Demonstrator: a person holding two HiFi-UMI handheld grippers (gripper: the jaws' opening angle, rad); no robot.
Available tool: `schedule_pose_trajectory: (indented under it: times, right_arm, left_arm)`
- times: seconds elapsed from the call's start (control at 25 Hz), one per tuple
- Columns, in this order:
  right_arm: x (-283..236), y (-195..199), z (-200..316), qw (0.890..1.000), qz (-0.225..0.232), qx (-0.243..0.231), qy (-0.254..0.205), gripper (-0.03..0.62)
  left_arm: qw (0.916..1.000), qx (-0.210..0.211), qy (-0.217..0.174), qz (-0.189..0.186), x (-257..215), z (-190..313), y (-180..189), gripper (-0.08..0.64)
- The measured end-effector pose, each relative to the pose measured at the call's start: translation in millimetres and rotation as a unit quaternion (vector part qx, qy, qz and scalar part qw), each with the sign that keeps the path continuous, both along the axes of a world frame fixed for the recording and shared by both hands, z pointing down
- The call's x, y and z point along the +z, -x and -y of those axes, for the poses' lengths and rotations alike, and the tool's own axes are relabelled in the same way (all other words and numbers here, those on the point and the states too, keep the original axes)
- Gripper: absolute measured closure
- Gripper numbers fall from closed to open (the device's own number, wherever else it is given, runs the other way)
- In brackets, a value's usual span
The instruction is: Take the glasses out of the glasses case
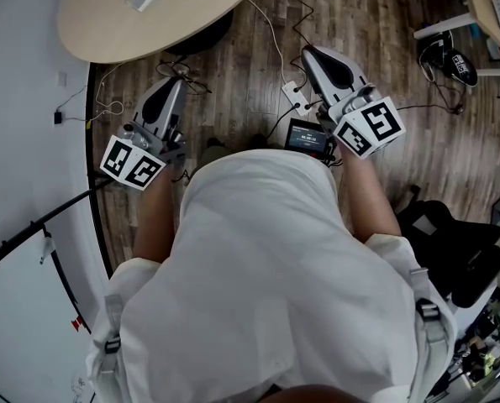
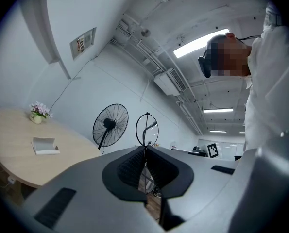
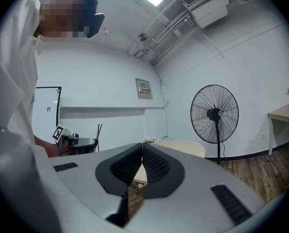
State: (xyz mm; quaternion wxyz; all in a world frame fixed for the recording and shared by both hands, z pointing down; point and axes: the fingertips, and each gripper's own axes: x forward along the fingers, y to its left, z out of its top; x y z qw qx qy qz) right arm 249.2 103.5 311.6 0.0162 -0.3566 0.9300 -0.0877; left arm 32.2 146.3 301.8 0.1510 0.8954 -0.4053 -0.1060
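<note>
Left gripper (image 2: 145,154) jaws pinch glasses (image 2: 147,128) beside table (image 1: 107,23) edge; right gripper (image 3: 142,149) jaws together

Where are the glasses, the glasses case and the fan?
glasses (image 2: 146,129): left gripper view, on the round lens.
glasses case (image 2: 44,146): left gripper view, on its top face.
fan (image 3: 213,113): right gripper view, on the hub.

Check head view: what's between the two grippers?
Head view: between the left gripper and right gripper, only wood floor with a white power strip and cables.
</note>
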Motion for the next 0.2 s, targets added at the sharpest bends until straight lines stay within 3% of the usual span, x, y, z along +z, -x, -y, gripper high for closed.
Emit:
schedule_pose_trajectory:
  times: [0.2]
  right_arm:
    - [0.5, -3.4, -3.7, 1.000, 0.001, -0.009, 0.000, 0.568]
  left_arm:
    - [0.9999, -0.010, 0.004, -0.008, -0.8, -1.1, -1.8, 0.535]
